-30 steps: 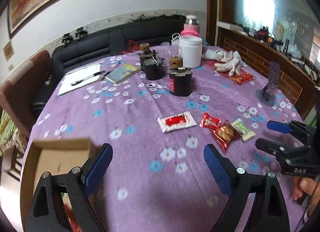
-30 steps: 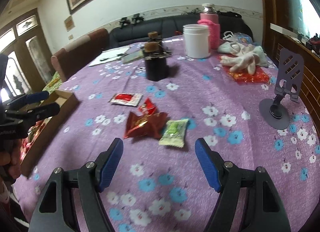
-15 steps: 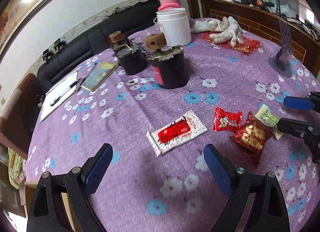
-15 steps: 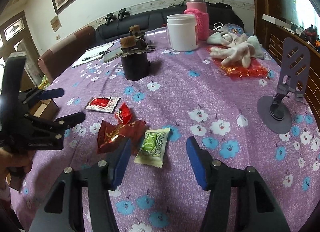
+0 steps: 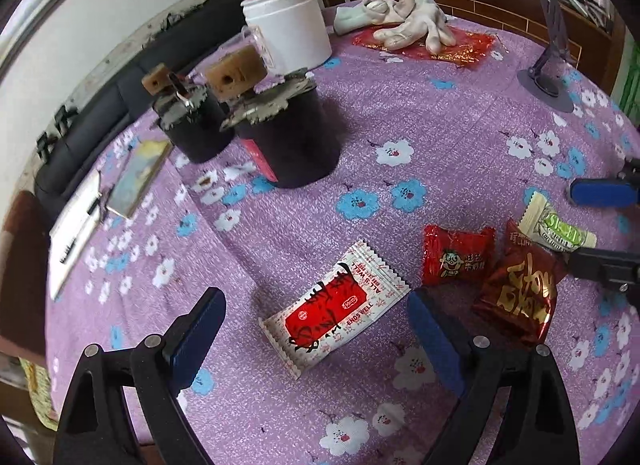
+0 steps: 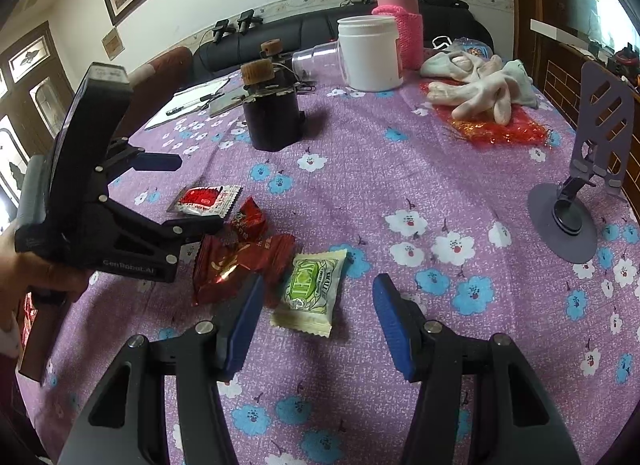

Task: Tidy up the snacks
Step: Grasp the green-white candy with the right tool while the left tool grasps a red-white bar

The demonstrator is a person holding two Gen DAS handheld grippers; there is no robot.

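Note:
Several snack packets lie on the purple flowered tablecloth [image 5: 460,133]. A white and red flat packet [image 5: 334,307] lies between the open fingers of my left gripper [image 5: 316,339], just ahead of them. A small red packet [image 5: 456,259], a dark red and gold packet [image 5: 518,297] and a green and white packet [image 5: 558,227] lie to its right. In the right wrist view my right gripper [image 6: 318,323] is open around the near end of the green packet [image 6: 312,289]. The left gripper [image 6: 176,195] shows there straddling the white and red packet [image 6: 204,199].
Two dark tins with cork knobs [image 5: 292,137], a white jar [image 5: 288,29] and a pink flask [image 6: 398,21] stand at the back. White gloves on red foil [image 6: 476,97] lie back right. A grey phone stand [image 6: 580,177] stands at the right. A notepad [image 5: 76,233] lies left.
My left gripper has moved forward and down from the cardboard box to the white and red packet. My right gripper has moved forward to the green packet. Both stayed open.

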